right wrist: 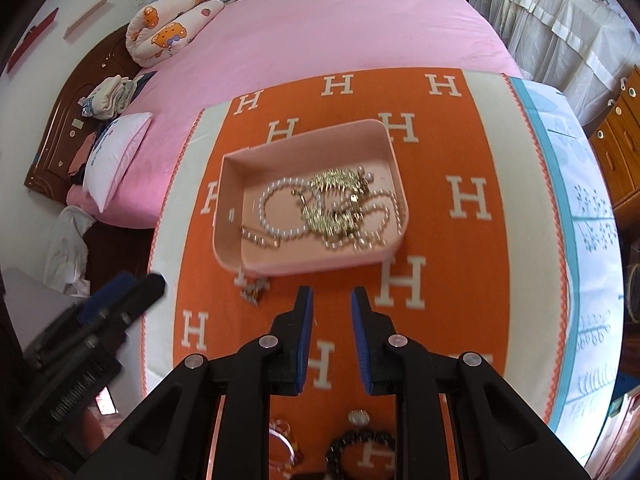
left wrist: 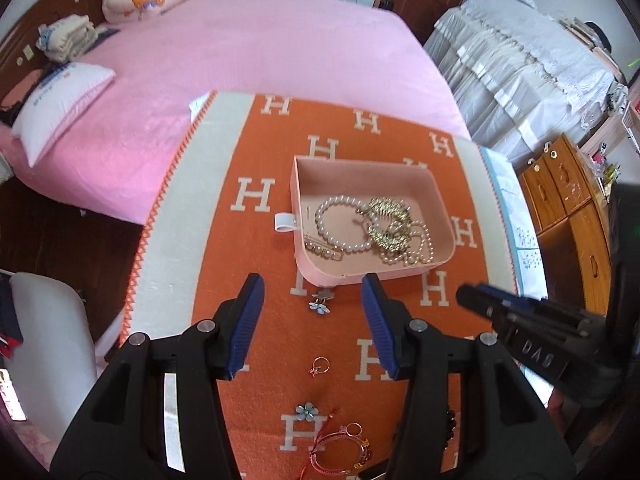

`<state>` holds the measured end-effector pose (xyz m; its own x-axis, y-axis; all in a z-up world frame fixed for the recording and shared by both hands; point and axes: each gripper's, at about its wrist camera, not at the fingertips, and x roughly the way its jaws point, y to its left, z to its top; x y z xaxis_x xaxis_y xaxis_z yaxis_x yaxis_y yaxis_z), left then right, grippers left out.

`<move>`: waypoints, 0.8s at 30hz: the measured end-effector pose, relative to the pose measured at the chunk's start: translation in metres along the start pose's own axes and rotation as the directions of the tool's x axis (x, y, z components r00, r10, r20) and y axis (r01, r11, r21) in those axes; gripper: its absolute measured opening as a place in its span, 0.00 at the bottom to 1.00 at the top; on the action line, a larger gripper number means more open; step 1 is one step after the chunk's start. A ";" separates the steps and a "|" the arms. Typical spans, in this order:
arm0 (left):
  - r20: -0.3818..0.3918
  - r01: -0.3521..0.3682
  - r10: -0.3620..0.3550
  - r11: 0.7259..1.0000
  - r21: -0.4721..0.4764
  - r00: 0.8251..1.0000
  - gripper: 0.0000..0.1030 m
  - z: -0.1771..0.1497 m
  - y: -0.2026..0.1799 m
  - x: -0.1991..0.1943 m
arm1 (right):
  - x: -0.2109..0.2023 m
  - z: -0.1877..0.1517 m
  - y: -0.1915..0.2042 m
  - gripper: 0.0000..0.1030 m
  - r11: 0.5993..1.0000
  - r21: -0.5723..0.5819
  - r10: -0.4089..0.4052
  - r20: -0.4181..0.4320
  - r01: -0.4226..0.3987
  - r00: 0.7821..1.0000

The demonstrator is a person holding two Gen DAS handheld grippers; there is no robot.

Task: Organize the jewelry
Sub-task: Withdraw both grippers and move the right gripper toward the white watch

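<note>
A pink tray [left wrist: 316,270] [right wrist: 304,266] sits on the orange H-patterned cloth and holds a pearl bracelet [left wrist: 340,220] [right wrist: 276,208], gold hair combs [left wrist: 390,220] [right wrist: 334,200], a pearl necklace and a gold clip. My left gripper [left wrist: 312,296] is open and empty, just in front of the tray, above a blue flower earring [left wrist: 320,306]. A gold ring [left wrist: 319,366], another blue flower [left wrist: 307,411] and a pink bangle [left wrist: 340,452] lie nearer me. My right gripper [right wrist: 331,300] is open by a narrow gap and empty, in front of the tray. A dark bead bracelet [right wrist: 360,452] lies below it.
The cloth [left wrist: 256,148] covers a table beside a pink bed [left wrist: 240,40]. A wooden drawer cabinet [left wrist: 568,208] stands on the right. A white chair [left wrist: 44,320] is on the left. A small earring [right wrist: 253,294] lies by the tray's front corner.
</note>
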<state>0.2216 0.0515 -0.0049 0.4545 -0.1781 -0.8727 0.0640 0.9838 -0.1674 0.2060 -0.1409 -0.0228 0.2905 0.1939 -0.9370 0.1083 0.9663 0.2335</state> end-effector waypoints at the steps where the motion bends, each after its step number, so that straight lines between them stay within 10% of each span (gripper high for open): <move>1: 0.010 -0.001 0.001 1.000 0.004 1.000 0.46 -0.001 -0.001 -0.005 | -0.004 -0.006 -0.001 0.19 1.000 -0.001 -0.001 0.000 0.001 1.000; 24: 0.059 0.041 -0.043 0.999 0.023 0.997 0.46 -0.072 -0.003 -0.114 | -0.094 -0.119 -0.023 0.31 0.990 -0.133 0.055 0.072 -0.045 0.996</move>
<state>0.1053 0.0670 0.0618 0.5027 -0.2183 -0.8365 0.1035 0.9758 -0.1925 0.0634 -0.1607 0.0290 0.3637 0.2340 -0.9017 -0.0324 0.9705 0.2388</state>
